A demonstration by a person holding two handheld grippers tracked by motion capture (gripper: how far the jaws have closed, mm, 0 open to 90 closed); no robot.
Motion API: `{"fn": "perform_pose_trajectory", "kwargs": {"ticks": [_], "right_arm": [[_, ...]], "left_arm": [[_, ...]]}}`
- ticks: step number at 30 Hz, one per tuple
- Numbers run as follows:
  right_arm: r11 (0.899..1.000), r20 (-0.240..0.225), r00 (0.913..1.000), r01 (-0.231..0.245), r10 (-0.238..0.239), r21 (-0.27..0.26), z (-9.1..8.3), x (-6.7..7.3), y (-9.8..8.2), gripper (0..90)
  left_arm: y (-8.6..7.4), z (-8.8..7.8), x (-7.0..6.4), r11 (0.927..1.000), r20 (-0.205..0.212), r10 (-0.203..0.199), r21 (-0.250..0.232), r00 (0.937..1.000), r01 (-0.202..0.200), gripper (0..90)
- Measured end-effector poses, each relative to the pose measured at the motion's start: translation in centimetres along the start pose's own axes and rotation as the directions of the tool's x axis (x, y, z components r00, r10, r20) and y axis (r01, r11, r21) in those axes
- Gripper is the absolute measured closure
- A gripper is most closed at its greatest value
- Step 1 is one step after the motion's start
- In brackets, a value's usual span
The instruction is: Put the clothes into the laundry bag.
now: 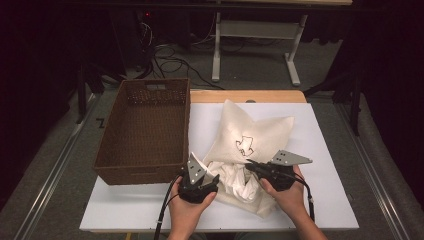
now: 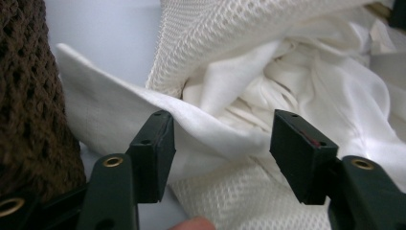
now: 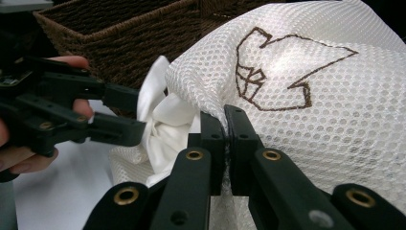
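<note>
The right gripper (image 3: 225,139), low in the centre of its own view, has its jaws pressed together on the rim of the white mesh bag (image 3: 311,124), just below the brown stitched emblem (image 3: 282,67). In the high view that gripper (image 1: 252,166) sits right of centre in the lower half of the frame, at the bag's open mouth. The left gripper (image 2: 220,148) stands about half open — its pads press on nothing, though a fold of white cloth (image 2: 201,129) runs across the gap between them. From above, this gripper (image 1: 200,180) is lower centre, just beside the near right corner of the brown wicker basket (image 1: 142,130). The cloth (image 1: 230,175) spills crumpled out of the bag's mouth between the two grippers. The bag (image 1: 250,132) lies in the middle of the white table top (image 1: 320,200) — the basket fills the left side, touching the cloth's edge.
</note>
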State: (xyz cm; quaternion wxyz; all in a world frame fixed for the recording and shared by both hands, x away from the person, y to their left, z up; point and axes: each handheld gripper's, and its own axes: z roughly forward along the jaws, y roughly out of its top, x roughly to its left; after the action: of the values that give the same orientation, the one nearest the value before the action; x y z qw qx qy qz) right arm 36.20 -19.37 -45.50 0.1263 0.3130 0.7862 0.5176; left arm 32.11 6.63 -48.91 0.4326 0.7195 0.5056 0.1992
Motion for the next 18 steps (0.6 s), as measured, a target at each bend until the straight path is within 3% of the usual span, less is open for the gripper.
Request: {"fn": "perform_pose_trajectory", "kwargs": {"ticks": [2,5,6,9,10,11,13,16,18], "right_arm": [[1.0,0.0,1.0,0.001,-0.001,0.002,0.0,0.1,0.0,88.4],[1.0,0.0,1.0,0.001,-0.001,0.003,0.0,0.1,0.0,88.4],[1.0,-0.001,1.0,0.001,-0.001,0.001,0.0,0.0,0.0,88.4],[1.0,0.0,1.0,0.001,-0.001,-0.001,0.1,0.0,0.0,88.4],[1.0,-0.001,1.0,0.002,-0.002,-0.002,0.1,0.0,0.0,88.4],[1.0,-0.001,1.0,0.002,-0.002,-0.001,0.1,0.1,0.1,88.4],[1.0,-0.008,1.0,-0.003,0.003,-0.006,0.2,0.2,0.1,88.4],[1.0,-0.017,0.9999,-0.002,0.002,-0.005,0.3,0.5,0.1,88.4],[1.0,-0.027,0.9996,0.001,-0.001,-0.004,0.3,0.7,0.2,88.4]], "left_arm": [[0.2,0.5,0.0,0.9997,-0.025,0.014,0.021,0.9996,-0.013,56.7],[0.3,1.0,-0.2,0.9979,-0.003,0.016,0.062,0.9999,-0.016,81.5],[0.3,1.0,-0.5,0.9976,0.01,0.004,0.068,0.9999,-0.005,85.5],[0.3,0.8,-2.1,0.9971,0.07,0.055,0.049,0.996,-0.058,86.6],[0.3,0.7,-2.9,0.9951,0.096,0.088,0.035,0.9915,-0.092,86.7],[0.3,0.8,-3.8,0.9908,0.129,0.129,0.023,0.9832,-0.133,86.7],[0.3,1.4,-5.6,0.9722,0.174,0.228,0.011,0.9578,-0.234,86.7],[0.5,3.1,-7.2,0.9535,0.243,0.296,-0.014,0.924,-0.301,86.7],[0.9,4.2,-7.3,0.9572,0.248,0.284,-0.015,0.9263,-0.289,86.6]]}}
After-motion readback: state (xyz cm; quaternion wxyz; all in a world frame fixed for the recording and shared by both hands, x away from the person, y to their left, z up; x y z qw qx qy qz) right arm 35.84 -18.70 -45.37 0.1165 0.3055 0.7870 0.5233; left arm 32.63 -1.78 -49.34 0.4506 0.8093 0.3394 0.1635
